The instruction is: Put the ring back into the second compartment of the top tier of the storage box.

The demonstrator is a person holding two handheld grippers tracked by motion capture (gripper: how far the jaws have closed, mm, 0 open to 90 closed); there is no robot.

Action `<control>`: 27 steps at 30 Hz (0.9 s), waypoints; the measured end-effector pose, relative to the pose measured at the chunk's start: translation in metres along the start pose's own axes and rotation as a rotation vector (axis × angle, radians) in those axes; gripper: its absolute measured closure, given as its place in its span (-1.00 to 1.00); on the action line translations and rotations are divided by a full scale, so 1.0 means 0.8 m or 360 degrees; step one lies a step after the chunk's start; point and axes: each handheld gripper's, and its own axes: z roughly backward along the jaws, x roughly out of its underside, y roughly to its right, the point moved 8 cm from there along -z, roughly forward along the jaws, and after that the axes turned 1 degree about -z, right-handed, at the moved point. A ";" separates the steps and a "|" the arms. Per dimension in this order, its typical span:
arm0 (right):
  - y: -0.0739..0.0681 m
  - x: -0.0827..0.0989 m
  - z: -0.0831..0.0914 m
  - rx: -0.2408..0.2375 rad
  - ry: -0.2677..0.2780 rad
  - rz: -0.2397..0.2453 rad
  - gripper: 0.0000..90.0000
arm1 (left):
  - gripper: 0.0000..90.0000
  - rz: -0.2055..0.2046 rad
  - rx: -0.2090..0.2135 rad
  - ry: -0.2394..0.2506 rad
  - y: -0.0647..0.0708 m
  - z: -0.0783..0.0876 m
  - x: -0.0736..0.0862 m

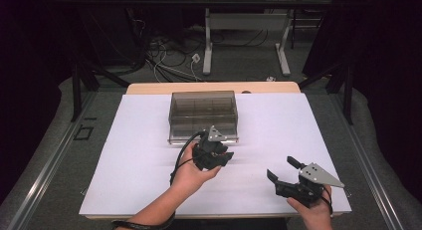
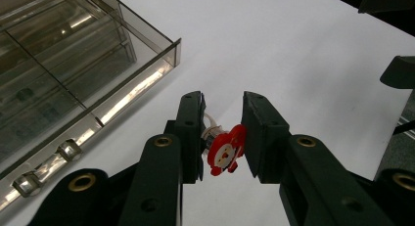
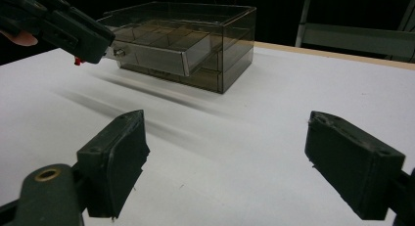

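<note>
Left gripper (image 2: 222, 138): its black jaws pinch a small red round charm with a white face (image 2: 226, 151), held up over the white table (image 2: 303, 55), just beside the box.
Smoky see-through plastic box with drawers (image 1: 203, 115): one box, at the far middle of the table. One drawer (image 2: 93, 96) is pulled out toward the person.
Right gripper (image 3: 225, 162): its jaws are spread wide with nothing between them. It waits low over the table, well apart from the box.
How to do it well: I think the charm goes in the open drawer. Keep the pinch tight, go over one little space, go low, then let go.
Count: two grippers, one box, one charm.
</note>
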 end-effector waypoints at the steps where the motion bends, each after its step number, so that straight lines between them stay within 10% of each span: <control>1: 0.000 0.000 0.000 0.0000 0.0000 0.0000 -0.67 | 0.55 0.0000 0.0000 0.0000 0.000 0.000 0.000; 27: 0.000 0.000 0.000 -0.0003 0.0002 0.0000 -0.67 | 0.56 0.0021 -0.0048 0.0053 -0.018 0.020 -0.016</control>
